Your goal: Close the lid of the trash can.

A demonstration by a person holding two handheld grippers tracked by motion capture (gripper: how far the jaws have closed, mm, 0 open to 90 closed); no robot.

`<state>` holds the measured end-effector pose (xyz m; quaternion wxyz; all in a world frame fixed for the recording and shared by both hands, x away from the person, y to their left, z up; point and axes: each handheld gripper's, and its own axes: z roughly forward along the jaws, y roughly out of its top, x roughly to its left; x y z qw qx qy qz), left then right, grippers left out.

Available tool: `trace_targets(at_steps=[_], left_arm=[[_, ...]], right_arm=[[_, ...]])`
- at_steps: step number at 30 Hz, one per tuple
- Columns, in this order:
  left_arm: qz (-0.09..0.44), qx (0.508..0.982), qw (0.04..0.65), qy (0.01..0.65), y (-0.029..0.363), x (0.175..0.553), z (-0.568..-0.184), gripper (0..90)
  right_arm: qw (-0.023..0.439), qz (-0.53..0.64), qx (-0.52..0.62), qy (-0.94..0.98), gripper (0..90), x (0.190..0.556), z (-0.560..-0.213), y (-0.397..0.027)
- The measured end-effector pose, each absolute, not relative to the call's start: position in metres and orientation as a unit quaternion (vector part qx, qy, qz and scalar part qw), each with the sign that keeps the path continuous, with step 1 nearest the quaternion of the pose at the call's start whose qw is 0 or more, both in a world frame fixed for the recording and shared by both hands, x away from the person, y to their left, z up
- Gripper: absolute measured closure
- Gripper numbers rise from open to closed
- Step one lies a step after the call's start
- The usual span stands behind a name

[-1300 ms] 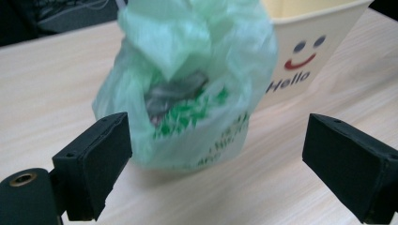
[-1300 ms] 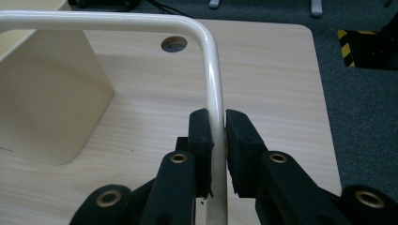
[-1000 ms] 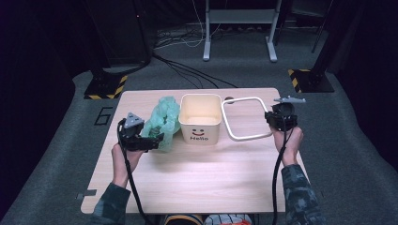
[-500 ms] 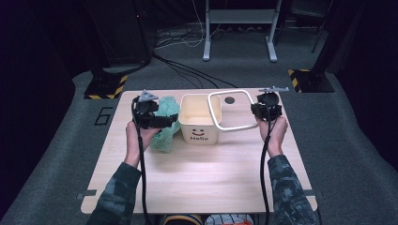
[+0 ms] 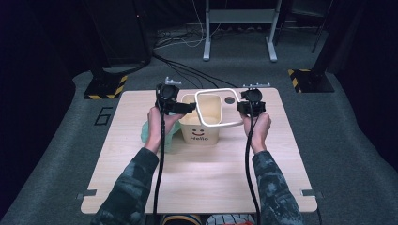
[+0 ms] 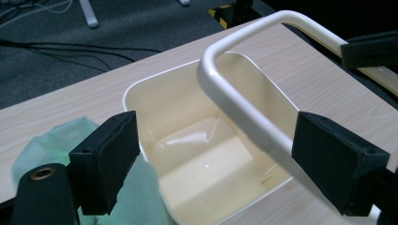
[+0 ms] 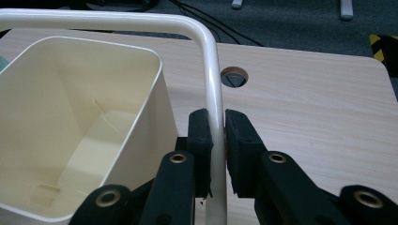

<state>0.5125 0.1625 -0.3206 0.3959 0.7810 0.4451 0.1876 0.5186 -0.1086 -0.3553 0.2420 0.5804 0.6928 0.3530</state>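
Observation:
A white rounded frame [image 5: 218, 90] hangs tilted over the cream "Hello" bin [image 5: 199, 131] in the middle of the table. My right gripper [image 5: 241, 108] is shut on the frame's right bar; the right gripper view shows the pads [image 7: 199, 136] pinching the bar [image 7: 212, 70]. My left gripper [image 5: 190, 108] is at the frame's left side. Its jaws stand wide and have just been closing a little, with the frame's bar [image 6: 244, 112] between them, close to the right pad [image 6: 328, 159]; no grip shows. The bin [image 6: 187, 154] is empty. A green bag [image 5: 148, 131] lies crumpled left of it.
The pale wooden table [image 5: 211, 187] has a round cable hole [image 7: 233, 76] near its far right. Grey carpet surrounds it, with cables and a metal stand's feet [image 5: 237, 47] beyond the far edge. Both forearms reach in from the near edge.
Both hands moved away from the near edge and inward. The right gripper carried the frame from right of the bin to above it. The left gripper left the green bag and came to the frame.

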Motion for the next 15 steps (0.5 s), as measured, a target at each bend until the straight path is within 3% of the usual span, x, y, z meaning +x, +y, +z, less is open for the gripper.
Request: trace_targets(at_steps=[5,10,15], left_arm=[[0.184,0.785,0.378,0.455,0.148,0.523,-0.325,15.8],[0.192,0.786,0.351,0.472,0.138,0.53,-0.332,25.9],[0.201,0.786,0.314,0.493,0.135,0.535,-0.342,29.7]], right_arm=[[0.237,0.354,0.589,0.687,81.2,0.522,-0.359,-0.1],[0.237,0.352,0.594,0.683,81.3,0.525,-0.362,-0.092],[0.238,0.353,0.599,0.678,81.3,0.527,-0.363,-0.085]])
